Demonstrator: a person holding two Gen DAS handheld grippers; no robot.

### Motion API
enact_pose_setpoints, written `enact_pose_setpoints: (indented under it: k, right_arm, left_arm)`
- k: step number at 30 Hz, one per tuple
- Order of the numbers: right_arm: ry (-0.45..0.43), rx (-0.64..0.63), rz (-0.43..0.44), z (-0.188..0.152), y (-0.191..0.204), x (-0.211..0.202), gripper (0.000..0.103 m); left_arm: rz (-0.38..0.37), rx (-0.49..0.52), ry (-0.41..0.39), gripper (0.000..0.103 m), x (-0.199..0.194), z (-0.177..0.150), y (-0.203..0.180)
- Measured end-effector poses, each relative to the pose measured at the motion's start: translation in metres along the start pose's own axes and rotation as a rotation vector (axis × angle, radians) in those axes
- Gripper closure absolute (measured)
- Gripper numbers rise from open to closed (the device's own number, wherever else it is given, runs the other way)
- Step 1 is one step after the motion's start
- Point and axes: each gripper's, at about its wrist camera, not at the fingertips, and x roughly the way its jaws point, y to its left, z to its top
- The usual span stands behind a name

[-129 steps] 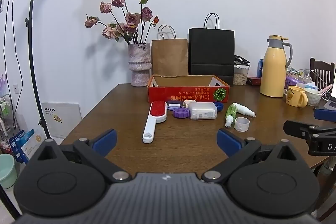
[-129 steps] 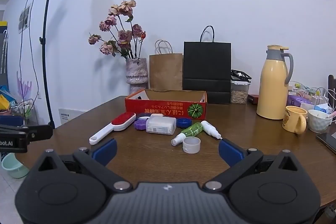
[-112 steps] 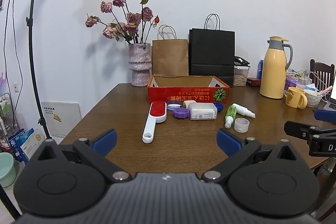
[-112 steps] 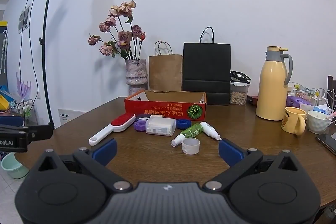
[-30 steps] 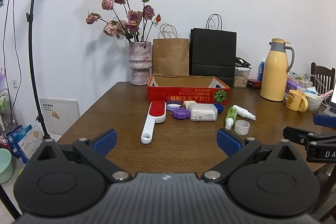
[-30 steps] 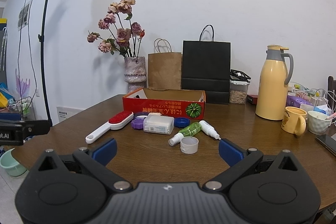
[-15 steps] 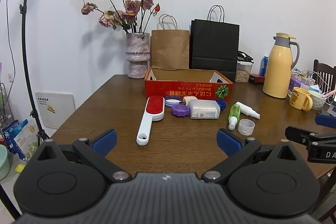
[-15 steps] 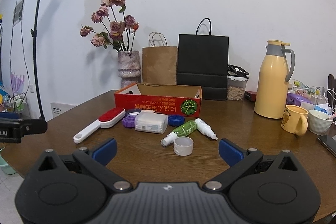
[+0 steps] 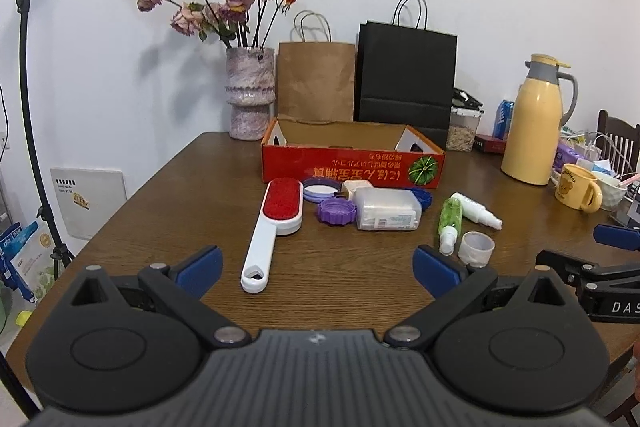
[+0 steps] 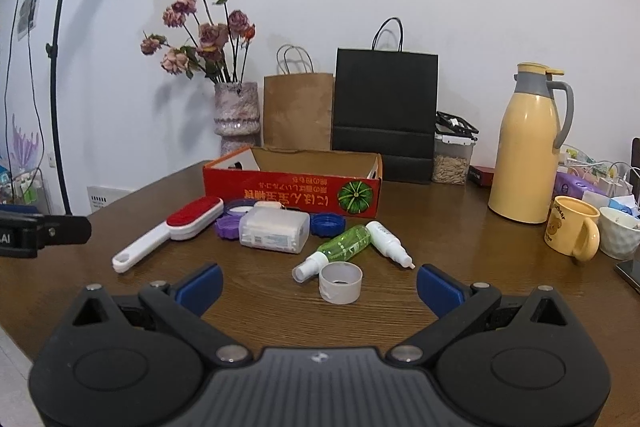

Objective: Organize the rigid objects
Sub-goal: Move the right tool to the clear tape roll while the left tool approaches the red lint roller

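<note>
Both tools, left (image 9: 316, 269) and right (image 10: 318, 281), spread apart and empty, poised over the desk (image 9: 168, 211) clutter, lint brush (image 9: 273, 223) nearest the red box (image 9: 352, 169).

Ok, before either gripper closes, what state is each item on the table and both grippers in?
Red cardboard box: open-topped, nothing visible inside.
Red-and-white lint brush: lying flat.
Green spray bottle: on its side, uncapped.
Translucent cap: loose, opening up.
White bottle: on its side.
Clear plastic case: closed.
Left gripper: open, empty.
Right gripper: open, empty.
</note>
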Motion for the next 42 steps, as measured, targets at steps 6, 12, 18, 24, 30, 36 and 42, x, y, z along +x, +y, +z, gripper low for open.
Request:
enact_pose_setpoints:
  k: [6, 12, 18, 24, 30, 36, 42]
  right_arm:
    - [0.032, -0.013, -0.003, 0.001, -0.005, 0.022, 0.000]
    - [0.062, -0.023, -0.009, 0.002, -0.010, 0.047, 0.000]
    - [0.101, -0.034, -0.019, 0.003, -0.014, 0.075, 0.000]
    - [0.154, -0.068, -0.035, 0.004, -0.017, 0.106, 0.000]
    - [0.214, -0.074, -0.029, 0.002, -0.024, 0.138, 0.005]
    - [0.269, -0.085, 0.013, 0.003, -0.024, 0.164, 0.023]
    - [0.305, -0.076, 0.065, 0.005, -0.025, 0.182, 0.060]
  left_arm:
    - [0.005, -0.007, 0.028, 0.000, 0.022, 0.002, 0.004]
    - [0.023, -0.021, 0.054, 0.000, 0.046, 0.005, 0.013]
    - [0.035, -0.028, 0.077, 0.000, 0.068, 0.009, 0.021]
    - [0.051, -0.039, 0.091, 0.000, 0.086, 0.012, 0.031]
    - [0.060, -0.050, 0.109, 0.000, 0.103, 0.016, 0.039]
    - [0.068, -0.053, 0.124, 0.000, 0.116, 0.021, 0.041]
    - [0.074, -0.050, 0.132, 0.000, 0.126, 0.029, 0.041]
